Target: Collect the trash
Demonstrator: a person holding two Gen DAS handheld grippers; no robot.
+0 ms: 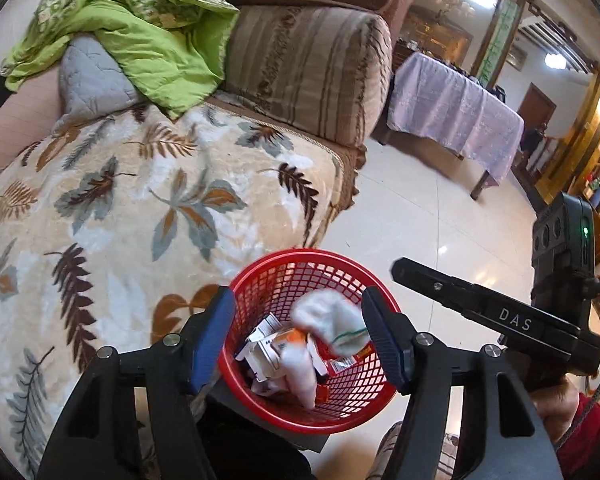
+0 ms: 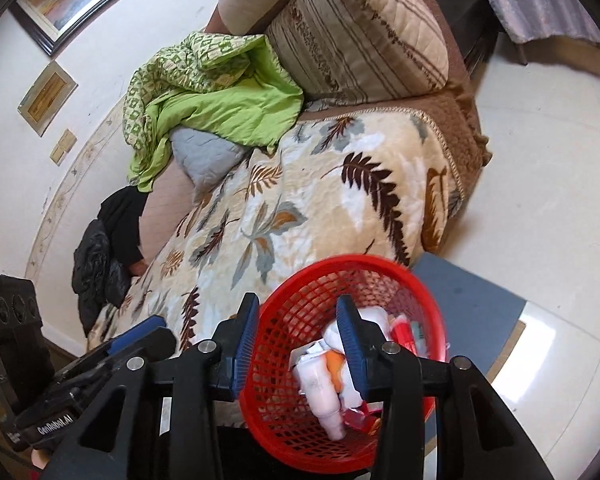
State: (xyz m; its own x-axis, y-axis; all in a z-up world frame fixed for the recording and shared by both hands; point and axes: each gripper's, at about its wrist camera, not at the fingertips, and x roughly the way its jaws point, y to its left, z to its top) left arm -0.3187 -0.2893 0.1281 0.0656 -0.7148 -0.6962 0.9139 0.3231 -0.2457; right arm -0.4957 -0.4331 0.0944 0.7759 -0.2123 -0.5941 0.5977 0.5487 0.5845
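Left hand-held gripper of yours hangs over the red basket with its blue fingers spread wide and nothing between them. A white crumpled tissue sits in mid-air just above the trash pile inside the basket. Your right hand-held gripper is spread too, with one finger on each side of the basket's left wall. The basket sits near the sofa with the leaf blanket.
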